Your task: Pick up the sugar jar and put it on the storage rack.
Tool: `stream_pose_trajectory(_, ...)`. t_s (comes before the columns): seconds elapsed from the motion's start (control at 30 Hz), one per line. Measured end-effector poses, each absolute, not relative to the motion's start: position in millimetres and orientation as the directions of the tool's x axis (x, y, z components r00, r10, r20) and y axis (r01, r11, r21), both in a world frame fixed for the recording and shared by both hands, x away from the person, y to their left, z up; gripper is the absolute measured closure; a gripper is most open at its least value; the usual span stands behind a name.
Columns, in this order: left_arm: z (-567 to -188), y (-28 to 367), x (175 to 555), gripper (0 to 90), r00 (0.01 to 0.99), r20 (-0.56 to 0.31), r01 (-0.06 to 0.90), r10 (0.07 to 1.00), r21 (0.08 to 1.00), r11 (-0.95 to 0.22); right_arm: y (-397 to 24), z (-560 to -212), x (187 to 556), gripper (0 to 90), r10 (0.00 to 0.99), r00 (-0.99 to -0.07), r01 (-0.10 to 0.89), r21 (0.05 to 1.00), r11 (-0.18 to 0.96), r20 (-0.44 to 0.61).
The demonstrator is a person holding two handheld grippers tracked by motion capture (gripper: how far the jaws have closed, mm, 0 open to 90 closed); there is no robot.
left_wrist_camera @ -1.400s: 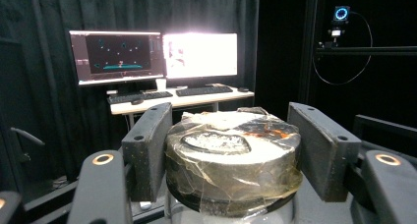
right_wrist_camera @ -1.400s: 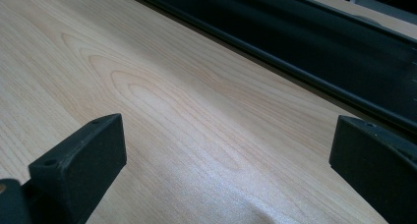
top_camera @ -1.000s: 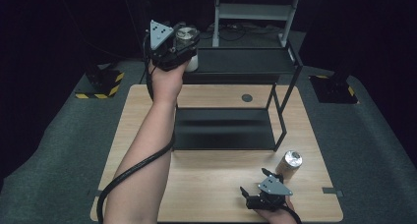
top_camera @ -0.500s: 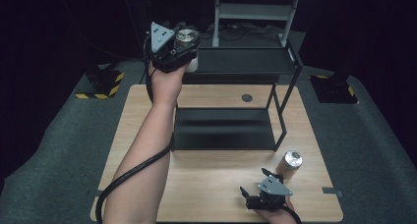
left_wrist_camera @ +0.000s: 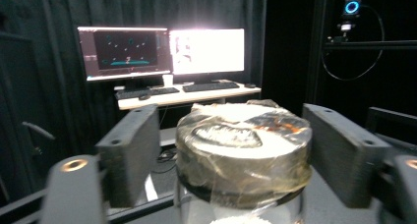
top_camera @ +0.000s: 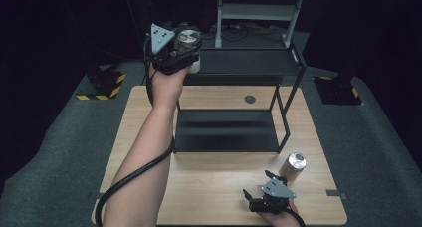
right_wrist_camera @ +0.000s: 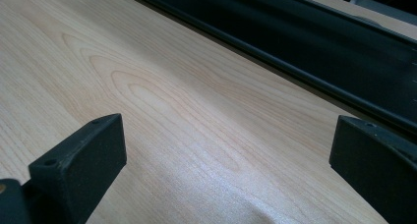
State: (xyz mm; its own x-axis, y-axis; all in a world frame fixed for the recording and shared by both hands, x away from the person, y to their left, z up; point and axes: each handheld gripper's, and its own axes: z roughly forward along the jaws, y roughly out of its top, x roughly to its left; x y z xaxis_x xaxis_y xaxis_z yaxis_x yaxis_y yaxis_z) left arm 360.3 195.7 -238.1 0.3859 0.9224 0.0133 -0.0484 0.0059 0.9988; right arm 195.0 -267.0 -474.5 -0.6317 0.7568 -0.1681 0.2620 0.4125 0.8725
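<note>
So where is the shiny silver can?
In the high view the shiny silver can stands on the wooden table, near its right edge, just beyond the right gripper.

Free: bare table [top_camera: 209, 187] front, lower shelf [top_camera: 226, 130] | Blocked: can [top_camera: 293, 166] front right; rack posts [top_camera: 284, 118]; jar [top_camera: 189, 43] on top shelf.

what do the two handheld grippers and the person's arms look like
Both the left gripper and right gripper are black, with two blocky black jaws and a grey three-cornered plate dotted with small holes on top. A thick black cable trails from each. The forearms are bare, no sleeves or gloves showing.
</note>
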Motion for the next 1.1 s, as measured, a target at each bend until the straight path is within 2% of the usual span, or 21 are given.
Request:
stream_pose_trajectory(0.2, -238, 198, 356, 0.7, 0.394, 0.011, -0.042, 0.919, 0.999, 0.006, -266, -474, 195, 0.0, 0.758, -0.630, 0.264, 0.871, 0.415, -0.170)
stream_pose_trajectory(0.67, -240, 201, 343, 0.5, 0.425, 0.041, -0.056, 0.904, 0.998, -0.019, -265, -474, 195, 0.0, 0.755, -0.631, 0.261, 0.868, 0.423, -0.178)
stream_pose_trajectory(1.1, -248, 203, 315, 0.4, 0.425, 0.064, -0.074, 0.903, 0.997, -0.036, -264, -474, 194, 0.0, 0.753, -0.632, 0.256, 0.867, 0.427, -0.184)
